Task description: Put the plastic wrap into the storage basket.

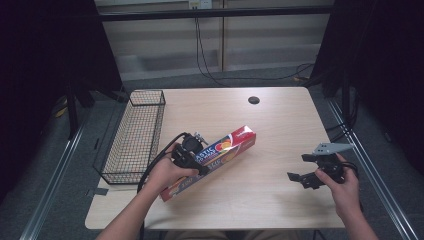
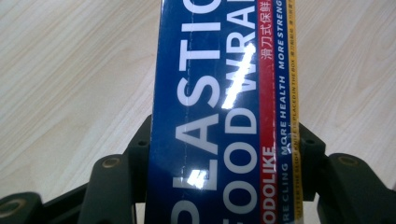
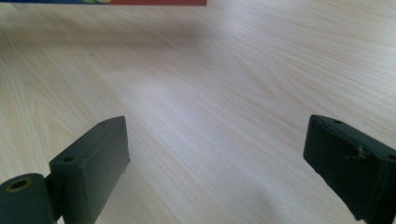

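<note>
A long box of plastic food wrap (image 1: 220, 152), blue and red with white lettering, is held tilted above the wooden table (image 1: 280, 115), its far end pointing up and right. My left gripper (image 1: 192, 160) is shut on it near the middle. In the left gripper view both jaws press the sides of the box (image 2: 219, 116). My right gripper (image 1: 305, 172) hovers over the table's right side, open, with nothing between its fingers (image 3: 93, 163). A strip of the box (image 3: 140, 2) shows at the top edge of the right gripper view.
A black wire basket (image 1: 135, 135) stands along the table's left edge, beside the left hand. A small dark round hole (image 1: 253, 100) sits near the table's far edge. Cables hang by the back wall.
</note>
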Demonstrator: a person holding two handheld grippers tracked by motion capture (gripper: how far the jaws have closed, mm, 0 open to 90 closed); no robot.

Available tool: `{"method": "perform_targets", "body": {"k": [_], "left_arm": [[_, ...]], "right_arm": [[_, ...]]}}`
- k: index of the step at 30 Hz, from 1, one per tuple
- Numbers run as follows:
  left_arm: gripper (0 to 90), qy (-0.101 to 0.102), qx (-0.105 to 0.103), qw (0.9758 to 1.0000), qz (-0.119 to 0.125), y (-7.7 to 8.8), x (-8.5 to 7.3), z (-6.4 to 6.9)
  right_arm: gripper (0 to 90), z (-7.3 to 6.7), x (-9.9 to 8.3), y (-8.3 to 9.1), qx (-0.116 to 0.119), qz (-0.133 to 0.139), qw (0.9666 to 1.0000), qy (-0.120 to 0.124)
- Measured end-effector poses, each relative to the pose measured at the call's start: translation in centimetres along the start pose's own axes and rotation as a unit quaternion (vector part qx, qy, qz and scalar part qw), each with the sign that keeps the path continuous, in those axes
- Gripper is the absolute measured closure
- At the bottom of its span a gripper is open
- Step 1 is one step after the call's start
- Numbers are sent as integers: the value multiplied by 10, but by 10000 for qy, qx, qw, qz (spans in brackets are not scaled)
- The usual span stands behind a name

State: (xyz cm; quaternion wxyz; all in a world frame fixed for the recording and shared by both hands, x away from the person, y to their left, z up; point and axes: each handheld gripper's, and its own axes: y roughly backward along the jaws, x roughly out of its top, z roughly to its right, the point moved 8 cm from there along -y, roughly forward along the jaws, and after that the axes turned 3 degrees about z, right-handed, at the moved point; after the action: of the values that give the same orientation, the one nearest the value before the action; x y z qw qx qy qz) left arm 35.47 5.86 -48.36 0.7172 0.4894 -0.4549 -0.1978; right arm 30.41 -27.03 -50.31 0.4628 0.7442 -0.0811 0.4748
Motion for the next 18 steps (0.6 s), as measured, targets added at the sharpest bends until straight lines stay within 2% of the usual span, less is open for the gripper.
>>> {"method": "perform_targets", "body": {"k": [15, 18], "left_arm": [[427, 264, 146, 9995, 106, 24, 0, -17], [427, 265, 167, 9995, 76, 29, 0, -21]], "right_arm": [[64, 0, 1, 0, -16, 38, 10000, -9], [64, 0, 1, 0, -35, 48, 10000, -33]]}}
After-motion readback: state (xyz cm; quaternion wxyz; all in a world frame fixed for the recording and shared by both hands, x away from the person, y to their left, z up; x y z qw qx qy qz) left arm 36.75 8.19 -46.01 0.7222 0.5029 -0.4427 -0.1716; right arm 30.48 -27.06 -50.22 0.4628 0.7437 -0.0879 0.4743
